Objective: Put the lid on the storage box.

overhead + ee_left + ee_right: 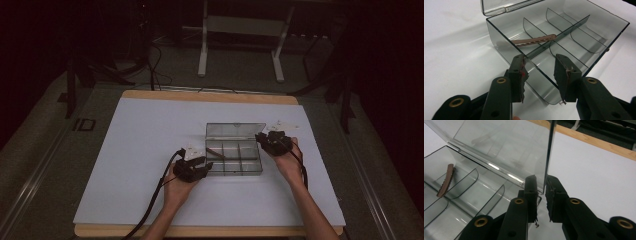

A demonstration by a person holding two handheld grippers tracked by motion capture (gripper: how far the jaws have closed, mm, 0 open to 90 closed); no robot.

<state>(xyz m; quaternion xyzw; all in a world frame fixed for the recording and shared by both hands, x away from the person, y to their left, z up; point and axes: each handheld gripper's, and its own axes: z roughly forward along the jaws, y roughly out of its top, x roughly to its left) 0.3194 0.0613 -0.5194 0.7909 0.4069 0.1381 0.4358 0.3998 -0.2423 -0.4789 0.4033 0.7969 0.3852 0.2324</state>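
Observation:
A clear smoky plastic compartment box [233, 170] sits mid-table with its lid [235, 131] standing open at the back. A brown hair clip [215, 152] lies across a divider in the box's left part [534, 40] [446, 181]. My left gripper [206, 164] is at the box's near left corner. In the left gripper view its jaws stand wide apart over that corner [541, 75], with the pads off the plastic. My right gripper [264, 137] is at the lid's right end. In the right gripper view its jaws are nearly together on the lid's thin side edge [541, 190].
The box rests on a white board [140, 150] with a wooden rim [210, 96]. Small white scraps [285, 125] lie just behind my right gripper. A white frame stand [202, 45] is on the floor beyond the table. A black cable [152, 202] trails off the near edge.

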